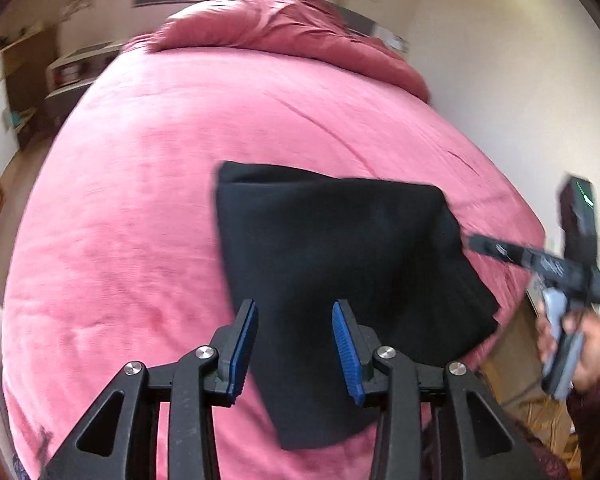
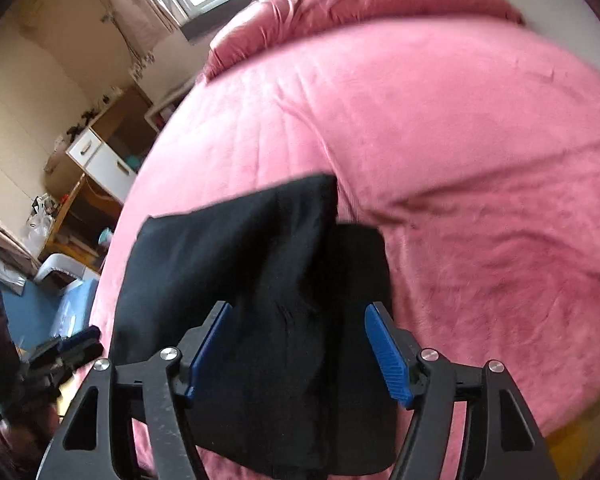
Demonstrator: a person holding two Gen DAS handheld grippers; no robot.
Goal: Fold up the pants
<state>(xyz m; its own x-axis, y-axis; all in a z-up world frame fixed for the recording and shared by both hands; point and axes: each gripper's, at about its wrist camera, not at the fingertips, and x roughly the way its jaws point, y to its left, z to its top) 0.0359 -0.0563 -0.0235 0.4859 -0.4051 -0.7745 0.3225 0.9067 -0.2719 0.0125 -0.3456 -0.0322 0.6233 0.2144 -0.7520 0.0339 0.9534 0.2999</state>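
Black pants point(image 1: 340, 264) lay folded on the pink bed point(image 1: 148, 184), centre-right in the left wrist frame. Left hand-held gripper point(image 1: 295, 354) hung above their near edge, jaws apart, nothing between. Right hand-held gripper point(image 2: 298, 354) likewise gaped wide over the cloth, gripping nothing.

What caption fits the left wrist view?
Open left tongs above folded black pants on a pink bed, right tongs alongside.

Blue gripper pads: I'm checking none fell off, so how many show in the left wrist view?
2: one on each finger of the left gripper, left pad and right pad. The right gripper is too blurred to tell.
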